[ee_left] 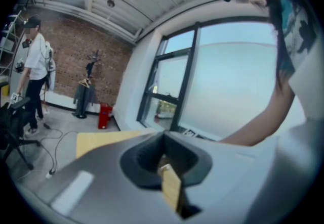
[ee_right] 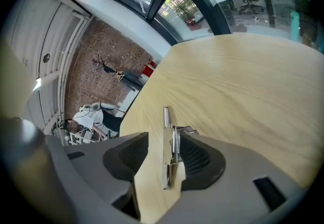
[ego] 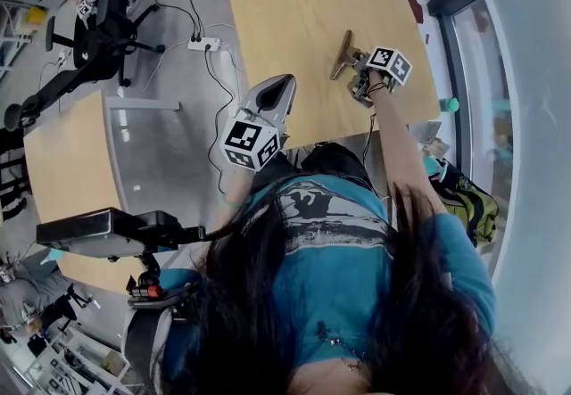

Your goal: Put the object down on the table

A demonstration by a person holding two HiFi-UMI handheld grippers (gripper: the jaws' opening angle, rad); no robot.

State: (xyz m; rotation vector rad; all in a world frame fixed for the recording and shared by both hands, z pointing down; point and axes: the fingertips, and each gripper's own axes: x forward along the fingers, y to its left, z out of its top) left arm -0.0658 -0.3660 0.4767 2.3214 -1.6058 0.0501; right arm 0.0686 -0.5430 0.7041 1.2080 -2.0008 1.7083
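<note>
desk [ego: 303,19] carries job, mostly bare wood. r tool [ego: 359,66] low over desk, angled down, jaws wide apart. l tool [ego: 278,92] idle by desk's near corner, jaws abt together, nothing in them far as i see. spring clip [ee_right: 170,149] on desk btwn r jaws, against one pad, other pad well clear. reckon set-down done, grip off. next: back my r tool straight out, jaws wide, w/o dragging clip.
</note>
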